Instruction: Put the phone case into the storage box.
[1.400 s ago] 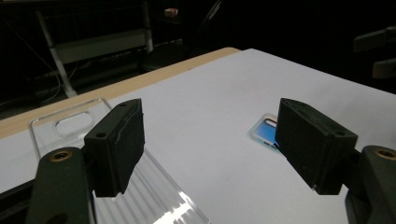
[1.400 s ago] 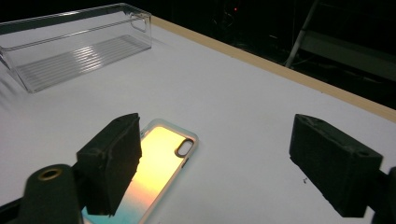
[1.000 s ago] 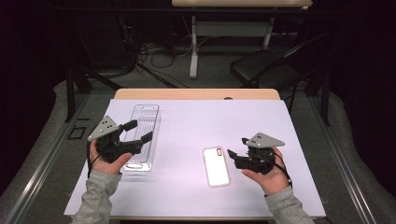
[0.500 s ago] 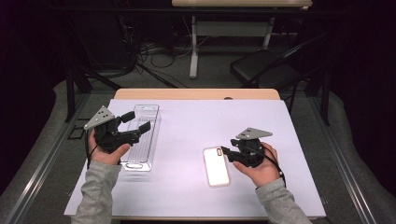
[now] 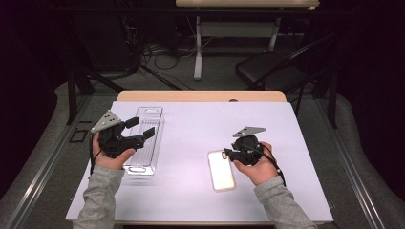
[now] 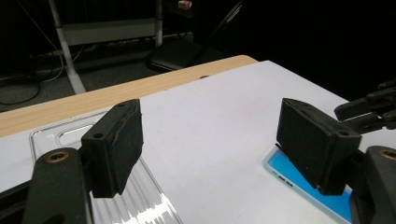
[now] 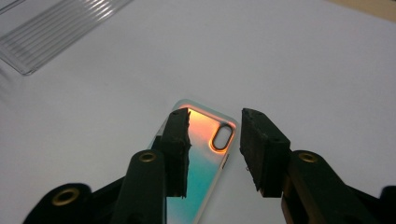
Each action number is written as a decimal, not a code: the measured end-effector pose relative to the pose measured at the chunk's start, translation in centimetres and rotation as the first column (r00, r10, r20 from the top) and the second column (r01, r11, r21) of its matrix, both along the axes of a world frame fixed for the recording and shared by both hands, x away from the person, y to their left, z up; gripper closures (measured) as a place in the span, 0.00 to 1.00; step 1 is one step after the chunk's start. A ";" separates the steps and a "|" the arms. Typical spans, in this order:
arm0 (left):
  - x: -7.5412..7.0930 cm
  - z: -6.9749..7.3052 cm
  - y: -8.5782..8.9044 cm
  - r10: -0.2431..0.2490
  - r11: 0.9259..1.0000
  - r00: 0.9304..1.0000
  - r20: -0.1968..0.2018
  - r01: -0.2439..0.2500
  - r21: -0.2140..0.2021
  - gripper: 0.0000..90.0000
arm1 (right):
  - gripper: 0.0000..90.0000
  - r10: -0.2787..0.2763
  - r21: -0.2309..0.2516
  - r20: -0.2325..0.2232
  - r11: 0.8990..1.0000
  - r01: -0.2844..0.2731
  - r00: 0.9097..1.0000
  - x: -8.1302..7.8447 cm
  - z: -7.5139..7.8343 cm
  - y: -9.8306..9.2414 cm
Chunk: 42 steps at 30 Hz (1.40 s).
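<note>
Right gripper (image 7: pixel 212 149) hangs just above the phone case (image 7: pixel 198 158), jaws part-open and just now closing, with the case's camera-cutout end below the gap; the pads press on nothing yet. In the high view, your right gripper (image 5: pixel 228 153) sits at the case's (image 5: pixel 221 171) 1 o'clock corner, and the case lies flat on the white sheet (image 5: pixel 200 133), right of centre.

Treat the case as light, thin and glossy. Judged from its flat lie, it will flex and slide if you pinch the faces. Take hold across the long edges near the cutout end, or tip one edge up first.

Left gripper (image 5: pixel 136 132) is wide open and empty, over the clear tray (image 5: pixel 148 143) at the sheet's 9 o'clock side. Keep it there.
</note>
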<state>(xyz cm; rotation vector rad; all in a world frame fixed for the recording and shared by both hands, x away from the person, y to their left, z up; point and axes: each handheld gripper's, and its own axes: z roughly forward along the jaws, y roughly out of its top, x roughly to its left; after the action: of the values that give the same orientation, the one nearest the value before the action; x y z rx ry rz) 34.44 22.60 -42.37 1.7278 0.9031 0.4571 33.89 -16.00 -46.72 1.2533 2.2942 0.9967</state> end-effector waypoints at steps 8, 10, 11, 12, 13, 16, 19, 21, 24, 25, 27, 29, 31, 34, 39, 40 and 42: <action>-0.1 -0.1 0.1 0.000 1.000 1.000 -0.007 0.001 0.007 0.25 | 0.58 -0.015 -0.021 -0.131 1.000 0.013 0.991 1.3 -0.5 0.6; -0.1 -0.1 0.2 -0.003 1.000 1.000 -0.011 0.003 -0.001 0.25 | 0.56 -0.013 -0.035 -0.149 0.999 0.008 0.989 1.5 -0.6 0.8; -0.1 0.0 0.2 -0.003 1.000 1.000 -0.012 0.003 -0.006 0.25 | 0.56 -0.013 -0.035 -0.149 0.999 0.008 0.989 1.5 -0.6 0.8; -0.1 0.0 0.3 -0.002 1.000 1.000 -0.013 0.002 -0.007 0.25 | 0.54 -0.032 -0.037 -0.172 0.999 0.026 0.985 1.7 -0.7 0.9; -0.1 0.0 0.3 -0.002 1.000 1.000 -0.014 0.002 -0.013 0.25 | 0.54 -0.032 -0.037 -0.172 0.999 0.026 0.985 1.7 -0.7 0.9; -0.1 0.1 0.5 -0.006 1.000 1.000 -0.016 0.006 -0.021 0.25 | 0.51 -0.087 -0.057 -0.224 0.995 0.076 0.971 2.2 -0.9 1.2; -0.2 0.1 0.6 -0.007 1.000 1.000 -0.017 0.006 -0.021 0.26 | 0.53 -0.099 -0.067 -0.232 0.994 0.085 0.968 2.4 -1.0 1.3; -0.2 0.1 0.6 -0.009 1.000 1.000 -0.018 0.009 -0.022 0.26 | 0.55 -0.100 -0.080 -0.256 0.993 0.082 0.961 2.6 -1.1 1.4; -0.2 0.1 0.6 -0.010 1.000 1.000 -0.021 0.010 -0.022 0.25 | 0.58 -0.115 -0.094 -0.288 0.991 0.091 0.951 3.1 -1.4 1.5; -0.2 0.1 0.6 -0.010 1.000 1.000 -0.021 0.009 -0.021 0.25 | 0.59 -0.118 -0.097 -0.297 0.991 0.093 0.947 3.2 -1.5 1.5; -0.1 0.0 0.6 -0.009 1.000 1.000 -0.024 0.009 -0.023 0.25 | 0.59 -0.123 -0.104 -0.304 0.990 0.095 0.945 3.2 -1.6 1.5; -0.1 0.0 0.6 -0.010 1.000 1.000 -0.026 0.009 -0.025 0.26 | 0.60 -0.145 -0.099 -0.330 0.988 0.118 0.933 3.3 -1.9 1.6; -0.1 0.0 0.7 -0.009 1.000 1.000 -0.026 0.009 -0.026 0.26 | 0.62 -0.150 -0.096 -0.356 0.988 0.124 0.922 3.4 -2.1 1.7; -0.1 0.0 0.7 -0.008 1.000 1.000 -0.025 0.007 -0.028 0.25 | 0.63 -0.181 -0.117 -0.332 0.982 0.149 0.926 3.4 -2.7 2.0; -0.1 0.0 0.8 -0.010 1.000 1.000 -0.024 0.009 -0.030 0.25 | 0.63 -0.206 -0.121 -0.360 0.977 0.173 0.910 3.5 -3.1 2.1; -0.1 0.0 0.8 -0.009 1.000 1.000 -0.024 0.008 -0.030 0.25 | 0.63 -0.200 -0.106 -0.363 0.979 0.173 0.910 3.5 -3.3 2.1; -0.1 0.0 0.8 -0.010 1.000 1.000 -0.025 0.009 -0.030 0.26 | 0.65 -0.216 -0.116 -0.393 0.976 0.185 0.894 3.6 -3.4 2.1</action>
<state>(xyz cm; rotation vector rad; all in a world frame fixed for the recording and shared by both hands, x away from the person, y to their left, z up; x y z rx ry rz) 34.32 23.41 -42.37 1.7136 0.9152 0.4142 37.46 -13.89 -50.10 1.7582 2.3981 0.6146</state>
